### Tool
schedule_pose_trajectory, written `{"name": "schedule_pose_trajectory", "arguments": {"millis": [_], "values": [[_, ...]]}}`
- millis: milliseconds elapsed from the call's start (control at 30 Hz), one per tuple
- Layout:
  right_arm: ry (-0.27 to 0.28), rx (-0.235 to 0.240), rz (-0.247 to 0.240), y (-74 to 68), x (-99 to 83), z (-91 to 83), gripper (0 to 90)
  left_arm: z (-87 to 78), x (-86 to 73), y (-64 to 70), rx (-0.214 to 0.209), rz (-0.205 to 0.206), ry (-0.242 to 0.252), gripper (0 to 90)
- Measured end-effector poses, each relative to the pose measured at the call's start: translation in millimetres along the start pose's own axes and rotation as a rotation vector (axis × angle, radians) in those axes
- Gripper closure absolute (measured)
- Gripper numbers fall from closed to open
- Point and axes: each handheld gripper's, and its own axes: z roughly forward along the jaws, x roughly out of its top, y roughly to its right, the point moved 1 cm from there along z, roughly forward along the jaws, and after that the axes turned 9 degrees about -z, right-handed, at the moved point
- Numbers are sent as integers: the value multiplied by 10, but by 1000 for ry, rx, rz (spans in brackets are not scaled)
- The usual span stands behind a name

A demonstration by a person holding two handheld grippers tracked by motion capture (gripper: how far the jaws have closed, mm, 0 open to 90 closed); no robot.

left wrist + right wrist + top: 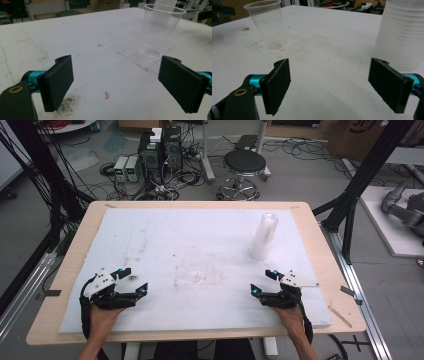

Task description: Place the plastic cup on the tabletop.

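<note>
I held both tongs spread and empty at the near edge of the tabletop [150,220], left tongs [131,281] and right tongs [264,281]; one clear cup [160,30] stood mid-tabletop, apart from the cup stack [263,236]; I judged nearly everything remained undone.

high view: overhead, facing forward and down on the whole white table [200,235]. both gripper views: low, close to the tabletop, sharing the clear cup [160,30] mid-table.
</note>
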Motion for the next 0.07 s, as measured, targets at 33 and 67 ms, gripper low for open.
{"name": "schedule_pose_trajectory", "arguments": {"millis": [33, 67], "values": [[1, -2, 2, -1, -1, -6, 177, 0, 0, -2, 2, -5, 4, 129], [5, 0, 4, -2, -3, -10, 177, 0, 0, -5, 0, -7, 5, 129]]}}
